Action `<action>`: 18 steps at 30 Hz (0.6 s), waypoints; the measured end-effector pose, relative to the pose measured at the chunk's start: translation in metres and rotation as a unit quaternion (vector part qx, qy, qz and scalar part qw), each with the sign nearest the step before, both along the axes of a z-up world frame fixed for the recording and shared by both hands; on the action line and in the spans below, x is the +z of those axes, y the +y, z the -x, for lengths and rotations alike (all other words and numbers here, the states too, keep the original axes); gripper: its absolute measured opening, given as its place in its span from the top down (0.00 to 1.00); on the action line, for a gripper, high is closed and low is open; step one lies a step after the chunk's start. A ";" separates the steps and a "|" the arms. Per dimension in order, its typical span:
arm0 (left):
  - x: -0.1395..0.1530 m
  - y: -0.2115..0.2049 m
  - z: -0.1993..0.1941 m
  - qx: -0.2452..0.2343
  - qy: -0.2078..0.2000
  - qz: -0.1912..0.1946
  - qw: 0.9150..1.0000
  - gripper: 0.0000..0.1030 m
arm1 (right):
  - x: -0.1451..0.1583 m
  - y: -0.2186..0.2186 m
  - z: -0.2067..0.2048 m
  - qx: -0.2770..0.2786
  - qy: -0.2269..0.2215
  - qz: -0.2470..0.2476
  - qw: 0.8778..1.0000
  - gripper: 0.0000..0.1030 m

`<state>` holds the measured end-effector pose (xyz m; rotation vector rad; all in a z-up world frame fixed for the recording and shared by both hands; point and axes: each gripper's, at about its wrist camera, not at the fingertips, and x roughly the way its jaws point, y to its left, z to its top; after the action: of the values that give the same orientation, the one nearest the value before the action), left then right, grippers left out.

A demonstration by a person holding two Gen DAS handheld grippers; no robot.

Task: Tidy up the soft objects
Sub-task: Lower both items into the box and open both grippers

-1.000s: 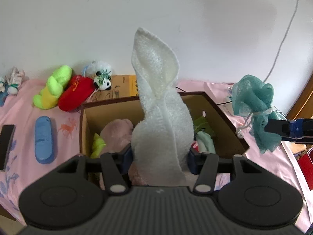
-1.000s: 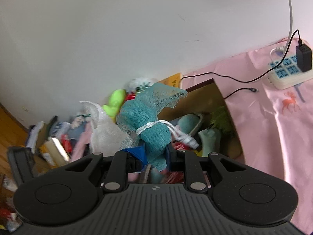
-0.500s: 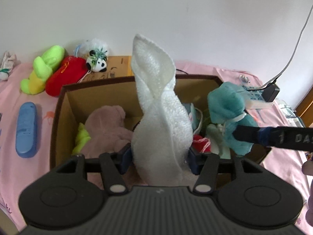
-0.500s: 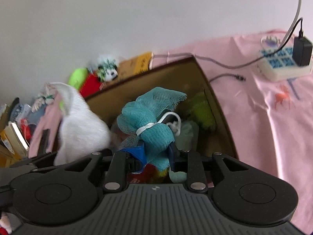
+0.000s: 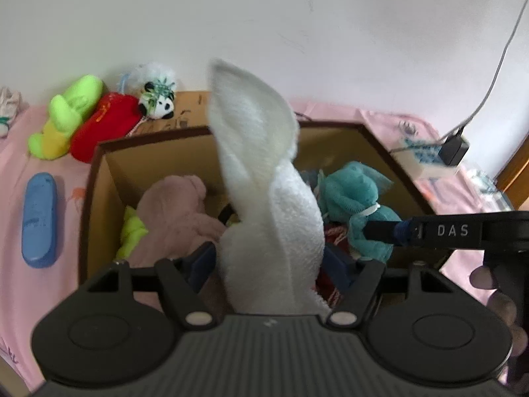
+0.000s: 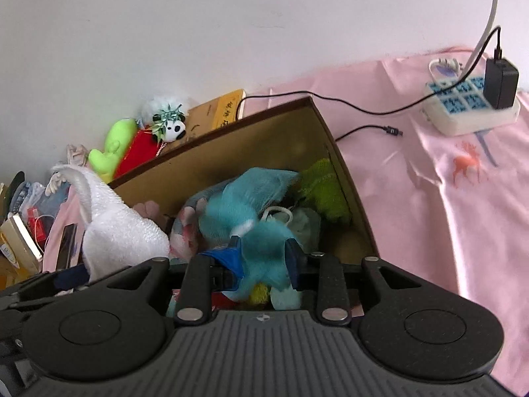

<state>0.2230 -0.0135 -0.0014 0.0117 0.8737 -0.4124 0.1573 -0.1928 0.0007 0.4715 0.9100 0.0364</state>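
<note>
Both jaws clamped: towel (image 5: 271,218), seemingly pouf (image 6: 261,248).

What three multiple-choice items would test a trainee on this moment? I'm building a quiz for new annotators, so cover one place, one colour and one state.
1. Where is the panda plush?
A. inside the cardboard box
B. outside the box, by the wall
C. in the right gripper

2. What colour is the mesh bath pouf?
A. teal
B. red
C. yellow

3. What is the left gripper doing?
A. open and holding nothing
B. shut on the blue case
C. shut on the white towel

Key: 1 B, the panda sits behind the cardboard box, beside the red plush. 2 A, the pouf clamped in the right gripper over the box is teal. 3 C, the white towel stands up from between the left fingers.
</note>
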 end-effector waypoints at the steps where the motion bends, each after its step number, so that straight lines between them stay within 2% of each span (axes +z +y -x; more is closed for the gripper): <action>1: 0.003 0.003 0.003 0.004 -0.003 0.003 1.000 0.30 | 0.002 0.001 0.001 0.006 -0.003 0.006 1.000 0.88; 5: 0.017 0.018 0.014 0.023 -0.018 0.008 1.000 0.29 | 0.013 0.003 0.009 0.002 -0.032 0.031 0.999 0.88; 10: 0.030 0.031 0.029 0.053 -0.035 -0.003 0.998 0.29 | 0.028 0.005 0.024 0.005 -0.055 0.033 0.998 0.88; 18: 0.043 0.044 0.051 0.100 -0.057 -0.065 0.991 0.29 | 0.047 0.020 0.059 0.016 -0.081 0.023 0.996 0.88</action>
<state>0.1720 0.0301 0.0421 0.0666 0.7803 -0.1640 0.0980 -0.1729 0.0479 0.4045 0.7568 0.0807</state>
